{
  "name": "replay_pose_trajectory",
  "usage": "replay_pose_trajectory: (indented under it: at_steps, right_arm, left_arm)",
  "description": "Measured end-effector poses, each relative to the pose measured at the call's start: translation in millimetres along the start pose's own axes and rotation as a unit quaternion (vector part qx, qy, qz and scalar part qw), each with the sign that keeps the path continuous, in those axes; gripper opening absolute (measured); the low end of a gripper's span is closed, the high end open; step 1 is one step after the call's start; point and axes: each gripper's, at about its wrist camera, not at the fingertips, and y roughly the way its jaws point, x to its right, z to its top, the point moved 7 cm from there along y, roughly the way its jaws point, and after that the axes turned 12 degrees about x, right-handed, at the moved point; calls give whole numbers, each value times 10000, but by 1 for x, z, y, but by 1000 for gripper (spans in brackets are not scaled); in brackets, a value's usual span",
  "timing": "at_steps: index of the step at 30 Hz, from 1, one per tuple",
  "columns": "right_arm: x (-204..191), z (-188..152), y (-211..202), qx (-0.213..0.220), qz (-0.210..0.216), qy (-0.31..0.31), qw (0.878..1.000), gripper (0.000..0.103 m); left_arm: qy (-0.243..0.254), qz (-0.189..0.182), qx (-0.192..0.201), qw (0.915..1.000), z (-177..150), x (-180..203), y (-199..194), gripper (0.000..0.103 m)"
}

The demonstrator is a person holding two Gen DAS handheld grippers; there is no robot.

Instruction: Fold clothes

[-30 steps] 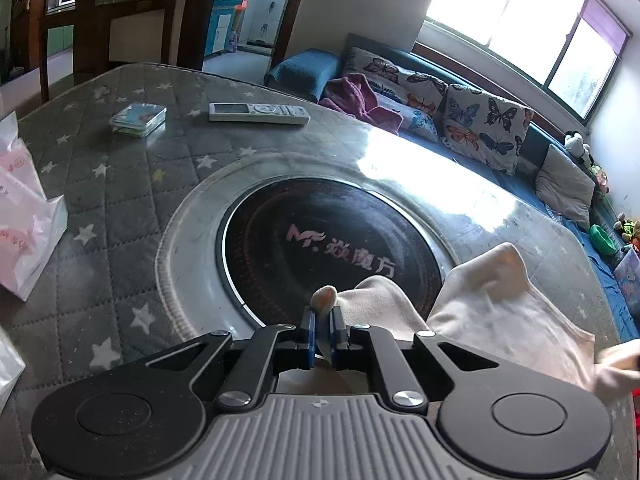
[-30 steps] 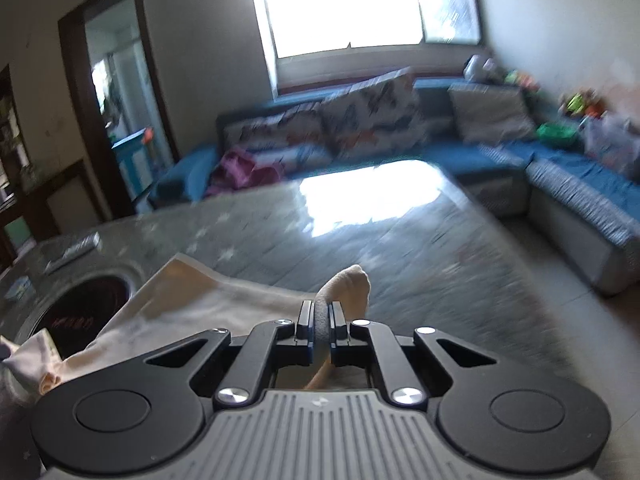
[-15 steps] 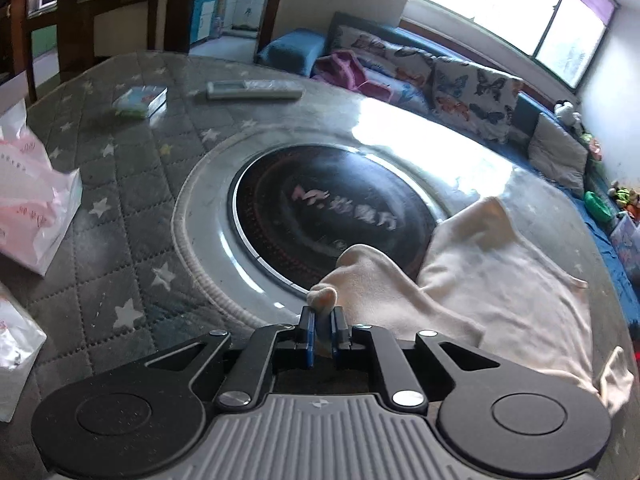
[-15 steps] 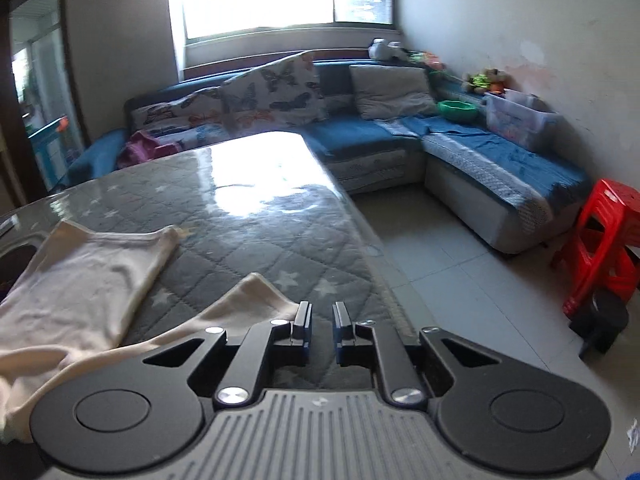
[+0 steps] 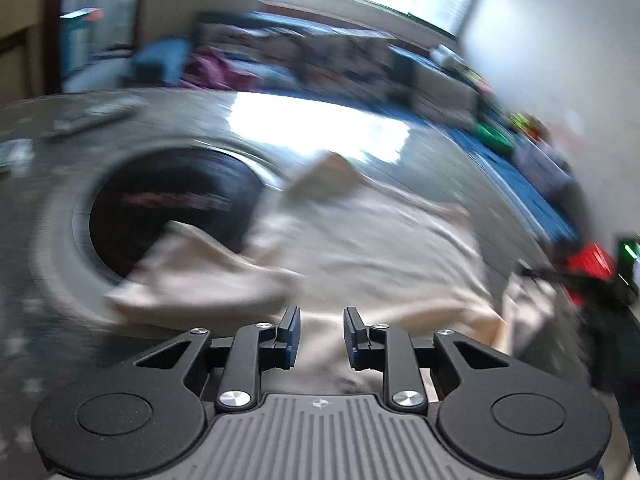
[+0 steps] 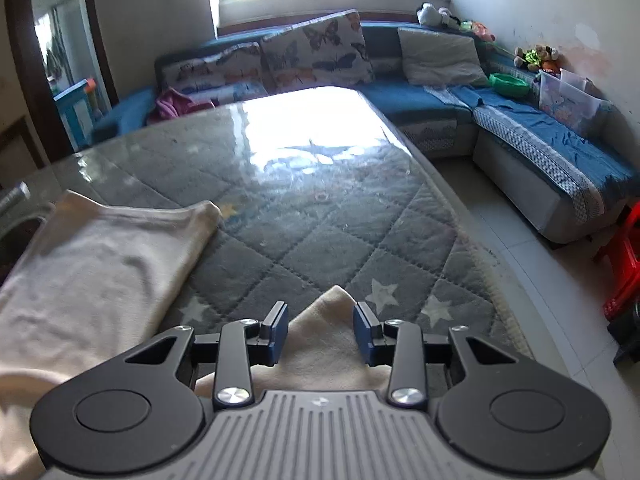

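Currently, both units are released: your left hand-held gripper [image 5: 318, 334] and right hand-held gripper [image 6: 320, 330] each stand wide and hold nothing. The cream garment [image 5: 360, 248] lies spread on the bench [image 6: 320, 220], filling the lower centre of the left view. Judged step: between folds. Next, select a fresh edge; the corner [image 6: 334, 300] between your right fingers is nearest. Further out, the dark round inset [image 5: 160, 196] lies partly under the cloth, with a remote [image 5: 96, 116] at upper left.
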Motion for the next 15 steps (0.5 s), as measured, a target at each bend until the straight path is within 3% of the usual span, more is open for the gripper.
replay_pose_trajectory:
  at_steps: [2,3,5,15]
  right_arm:
    - [-3,-1,1,63,-70,-202,9998,32]
    - [-2,3,-5,143,-52,-190,9997,19]
    - [0,9,-17,303,-14,-166,9994,3]
    - [12,39,-77,1070,173,-51,9941,3]
  left_arm:
    - [207,-325,-217,9990,-10,25,13,26]
    - [308,-474,-303,9979,-15,36,19,26]
    - [491,-742,-451,9950,-23,57,30,26]
    - [997,-1788,-837,9752,-49,126,55,23]
